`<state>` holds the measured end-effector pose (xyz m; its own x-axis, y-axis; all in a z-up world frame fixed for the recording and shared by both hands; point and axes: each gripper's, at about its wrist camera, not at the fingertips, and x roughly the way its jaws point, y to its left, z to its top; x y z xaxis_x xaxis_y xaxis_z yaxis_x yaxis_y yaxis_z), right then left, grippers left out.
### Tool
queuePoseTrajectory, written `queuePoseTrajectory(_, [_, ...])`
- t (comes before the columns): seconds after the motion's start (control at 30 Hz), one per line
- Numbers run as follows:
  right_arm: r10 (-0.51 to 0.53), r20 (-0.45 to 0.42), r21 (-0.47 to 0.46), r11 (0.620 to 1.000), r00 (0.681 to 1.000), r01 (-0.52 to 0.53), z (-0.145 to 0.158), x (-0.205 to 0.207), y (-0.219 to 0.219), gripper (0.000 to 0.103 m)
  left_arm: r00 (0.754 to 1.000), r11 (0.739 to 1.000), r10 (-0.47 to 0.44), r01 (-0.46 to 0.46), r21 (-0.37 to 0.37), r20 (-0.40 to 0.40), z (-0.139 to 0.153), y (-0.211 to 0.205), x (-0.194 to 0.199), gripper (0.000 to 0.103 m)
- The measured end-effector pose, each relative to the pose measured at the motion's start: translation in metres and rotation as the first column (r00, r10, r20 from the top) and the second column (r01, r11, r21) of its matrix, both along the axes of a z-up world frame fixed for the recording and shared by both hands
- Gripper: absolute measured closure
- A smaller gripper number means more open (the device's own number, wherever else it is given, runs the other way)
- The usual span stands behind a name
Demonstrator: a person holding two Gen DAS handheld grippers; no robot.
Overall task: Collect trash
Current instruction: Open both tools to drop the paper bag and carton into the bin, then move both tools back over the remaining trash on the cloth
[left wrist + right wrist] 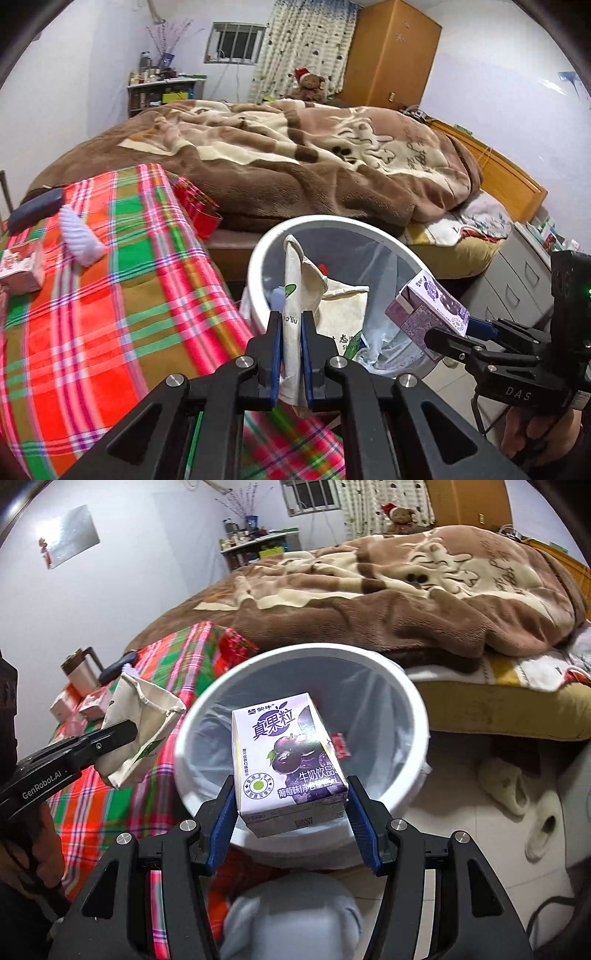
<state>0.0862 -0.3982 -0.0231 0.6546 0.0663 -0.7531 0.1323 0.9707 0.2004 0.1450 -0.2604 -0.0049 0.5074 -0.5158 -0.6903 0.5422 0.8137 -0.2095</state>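
A white round trash bin [258,254] with a clear liner stands on the floor between the plaid-covered table and the bed; it also shows in the right wrist view [406,686]. My left gripper [291,321] is shut on a cream paper bag [295,280], held upright at the bin's near left rim; the bag shows in the right wrist view [144,723]. My right gripper [291,797] is shut on a purple grape milk carton [288,753], held over the bin's opening. The carton shows in the left wrist view [428,306]. A red scrap [341,746] lies inside the bin.
The plaid cloth [110,295] carries a small red-white box [22,266], a white ribbed object [79,236] and a dark case [37,210]. The bed with a brown blanket [295,155] lies behind the bin. Grey drawers [517,280] stand right. Slippers [506,782] lie on the floor.
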Motion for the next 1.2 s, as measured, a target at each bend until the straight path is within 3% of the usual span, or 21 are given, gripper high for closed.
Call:
queuePoseTrajectory(0.43, [-0.053,-0.032,-0.055,0.997,0.998,0.052,-0.006,0.002,-0.014,0.043,0.998,0.998,-0.064,0.064,0.0,-0.026,-0.013,-0.027,0.011,0.092])
queuePoseTrajectory(0.5, [-0.059,-0.02,-0.051,0.997,0.998,0.058,-0.005,0.001,-0.015,0.04,0.997,0.998,-0.069,0.068,-0.015,-0.026,-0.012,-0.025,0.011,0.087])
queuePoseTrajectory(0.57, [-0.063,-0.009,-0.054,0.997,0.998,0.063,-0.004,-0.001,-0.015,0.04,0.998,0.997,-0.066,0.066,-0.026,-0.018,-0.01,-0.024,0.01,0.063])
queuePoseTrajectory(0.63, [-0.065,-0.001,-0.051,0.997,0.998,0.065,-0.002,-0.002,-0.015,0.04,0.998,0.997,-0.067,0.067,-0.047,-0.013,-0.007,-0.02,0.009,0.055])
queuePoseTrajectory(0.97, [-0.034,0.056,-0.018,0.999,0.998,0.035,0.008,-0.003,-0.007,0.039,1.0,0.998,-0.021,0.021,-0.06,-0.005,0.004,0.005,0.001,0.055])
queuePoseTrajectory(1.07, [-0.001,0.074,-0.016,1.0,0.997,0.002,0.01,-0.003,0.003,0.032,1.0,0.998,0.003,-0.003,-0.057,0.001,0.006,0.017,-0.003,0.055])
queuePoseTrajectory(1.2, [0.046,0.088,-0.015,0.999,0.995,-0.044,0.012,0.0,0.015,0.032,0.999,0.998,0.033,-0.033,-0.049,0.005,0.006,0.035,-0.011,0.055])
